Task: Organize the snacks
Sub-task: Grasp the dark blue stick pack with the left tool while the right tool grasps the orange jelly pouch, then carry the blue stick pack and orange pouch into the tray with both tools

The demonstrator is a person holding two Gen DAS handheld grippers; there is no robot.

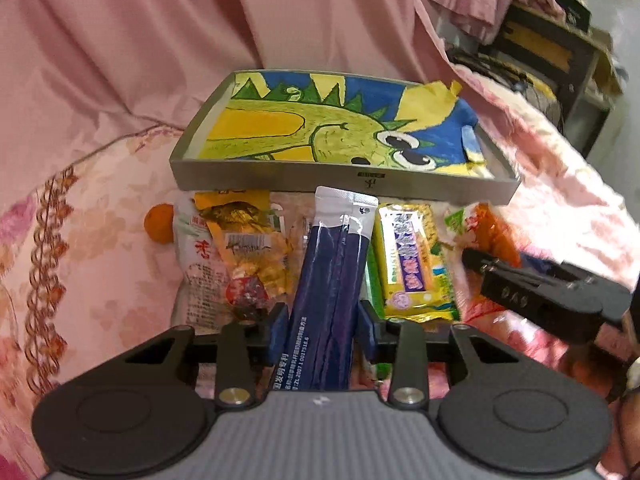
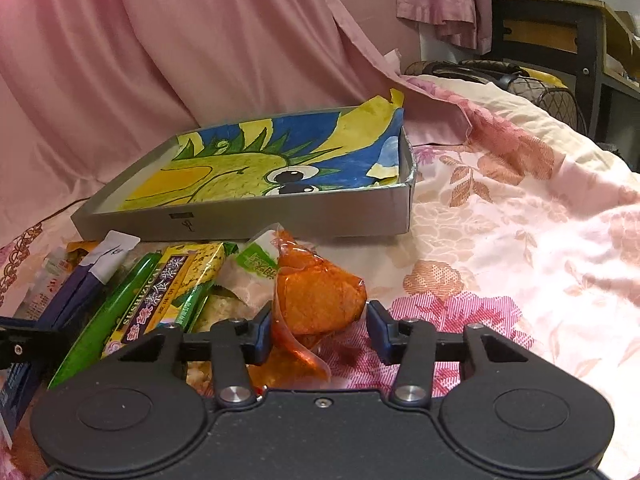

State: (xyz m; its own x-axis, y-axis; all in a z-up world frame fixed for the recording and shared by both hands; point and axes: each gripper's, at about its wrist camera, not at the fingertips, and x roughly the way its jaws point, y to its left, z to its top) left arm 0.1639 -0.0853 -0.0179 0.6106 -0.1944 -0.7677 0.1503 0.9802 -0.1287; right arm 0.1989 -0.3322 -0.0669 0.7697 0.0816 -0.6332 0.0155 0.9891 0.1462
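Note:
My left gripper [image 1: 322, 332] is shut on a long dark blue stick packet [image 1: 332, 280] with a white top, held pointing toward the box. That packet [image 2: 76, 292] also shows at the left of the right wrist view. My right gripper [image 2: 320, 332] is closed around a crumpled orange packet [image 2: 320, 300] with a green and white label, both blue pads at its sides. From the left wrist view my right gripper [image 1: 480, 264] reaches in from the right. A shallow grey box [image 1: 280, 176] [image 2: 280, 216], lined with a dinosaur drawing, lies just beyond the snacks.
More snacks lie on the flowered bedcover: a yellow and purple packet [image 1: 412, 264] [image 2: 176, 284], a green packet [image 2: 108, 316], a white and red packet [image 1: 196, 264], a yellow-orange packet [image 1: 248, 240], a small orange fruit [image 1: 159, 224]. Pink cloth [image 1: 160, 40] hangs behind. A dark shelf [image 2: 560, 32] stands far right.

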